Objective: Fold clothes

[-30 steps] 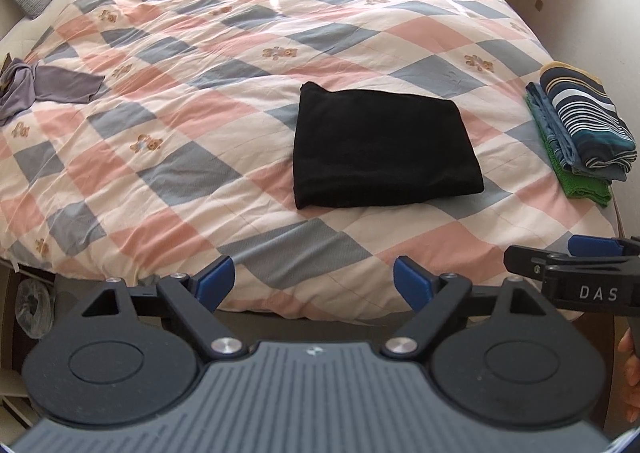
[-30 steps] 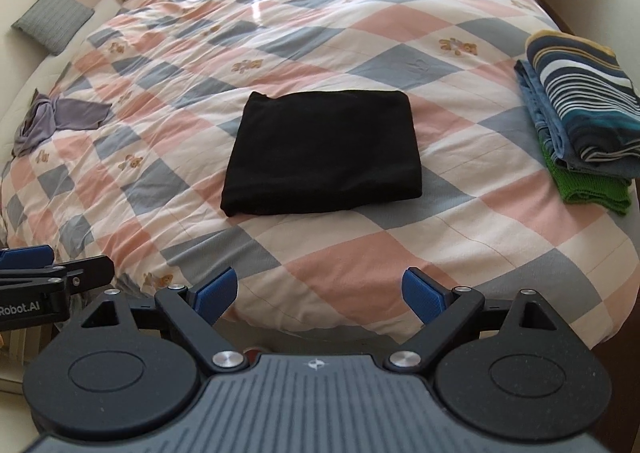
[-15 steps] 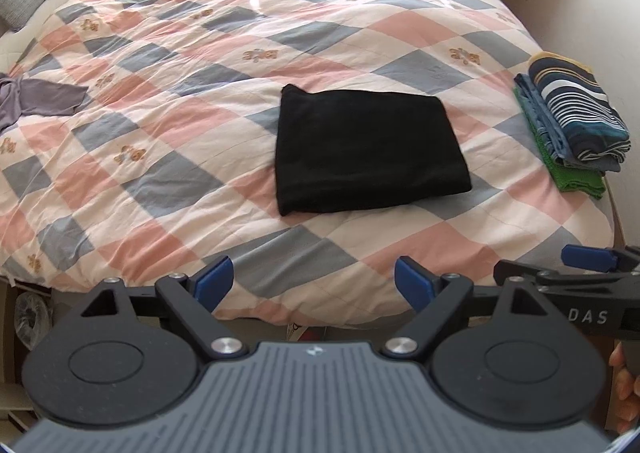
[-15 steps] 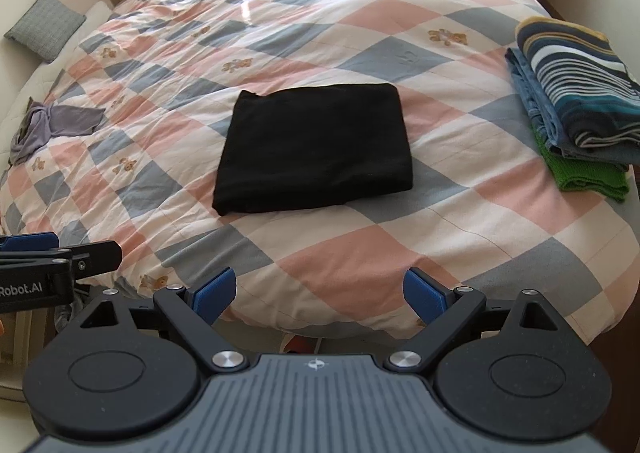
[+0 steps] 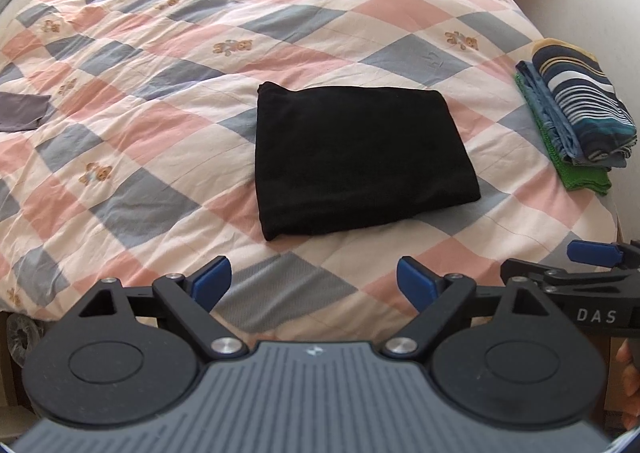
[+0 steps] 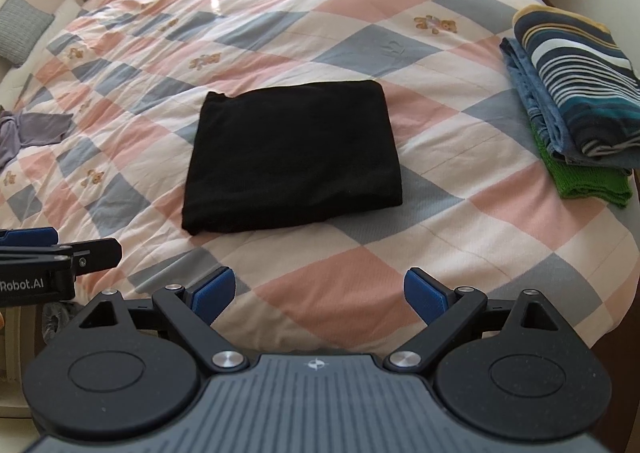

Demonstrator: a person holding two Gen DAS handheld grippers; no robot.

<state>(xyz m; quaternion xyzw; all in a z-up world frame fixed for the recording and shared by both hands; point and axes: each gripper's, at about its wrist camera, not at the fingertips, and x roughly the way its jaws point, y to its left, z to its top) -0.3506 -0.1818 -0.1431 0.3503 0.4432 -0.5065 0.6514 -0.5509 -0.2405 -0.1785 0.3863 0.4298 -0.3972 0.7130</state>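
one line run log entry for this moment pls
left gripper open, empty | right gripper open, empty | black garment folded flat on quilt | folded stack at right edge

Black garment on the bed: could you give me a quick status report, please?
Left gripper open, right gripper open, both empty. Black garment folded flat on quilt. Nothing in the way; folded stack off right.

Black garment (image 5: 362, 157), folded into neat rectangle, flat mid-bed. Folded stack (image 6: 576, 101) at R edge: striped over blue over green.
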